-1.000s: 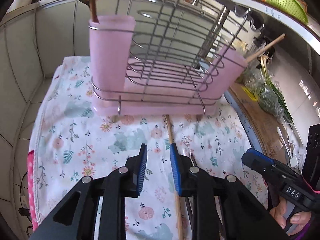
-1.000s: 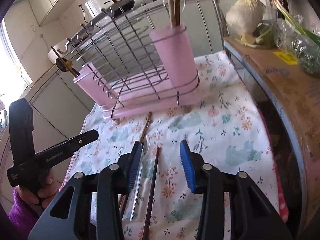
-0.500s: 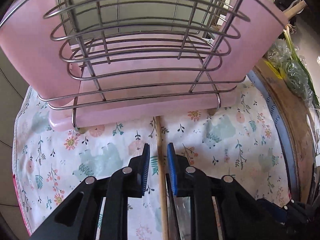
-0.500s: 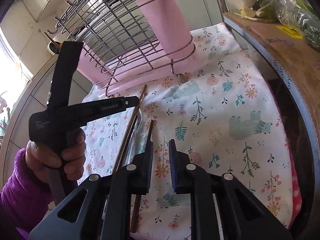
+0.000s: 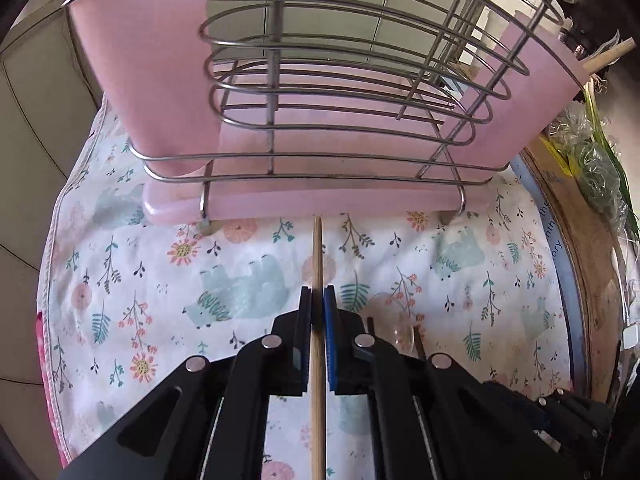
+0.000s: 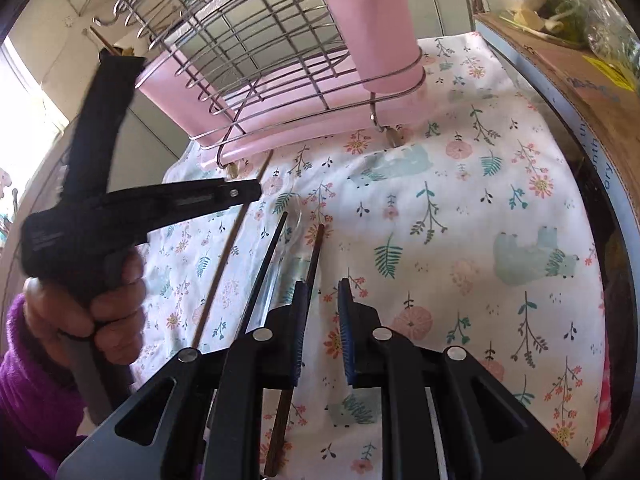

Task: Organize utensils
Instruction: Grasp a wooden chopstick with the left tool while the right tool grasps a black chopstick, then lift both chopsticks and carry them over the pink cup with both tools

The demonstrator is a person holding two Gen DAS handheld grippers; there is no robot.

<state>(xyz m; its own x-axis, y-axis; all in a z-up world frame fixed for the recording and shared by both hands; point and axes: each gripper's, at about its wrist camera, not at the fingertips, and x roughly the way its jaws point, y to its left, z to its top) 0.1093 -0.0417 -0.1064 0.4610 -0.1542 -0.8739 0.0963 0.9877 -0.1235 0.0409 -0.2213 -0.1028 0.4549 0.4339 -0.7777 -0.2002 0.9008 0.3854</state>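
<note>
A light wooden chopstick (image 5: 318, 256) lies on the floral cloth, its tip just before the pink rack (image 5: 320, 200). My left gripper (image 5: 318, 304) points down over it, its jaws closing, and both pads touch the stick's sides. The right wrist view shows that same left gripper (image 6: 254, 193) in a person's hand. My right gripper (image 6: 320, 292) hangs low over the cloth with a gap between its jaws. A dark brown chopstick (image 6: 316, 248) runs beside its left pad, not pinched. To the left lie a clear spoon (image 6: 294, 220) and a black chopstick (image 6: 266, 264).
The wire rack holds two pink cups (image 6: 372, 28) at its ends, close ahead of both grippers. The floral cloth (image 6: 480, 240) covers the counter. A cardboard box (image 6: 580, 92) with bagged greens (image 5: 592, 168) borders it on the right. Tiled wall (image 5: 36, 100) lies at the left.
My left gripper moved down and toward the rack, and its jaws narrowed onto the light chopstick. My right gripper sank toward the cloth and its jaws narrowed beside the dark chopstick.
</note>
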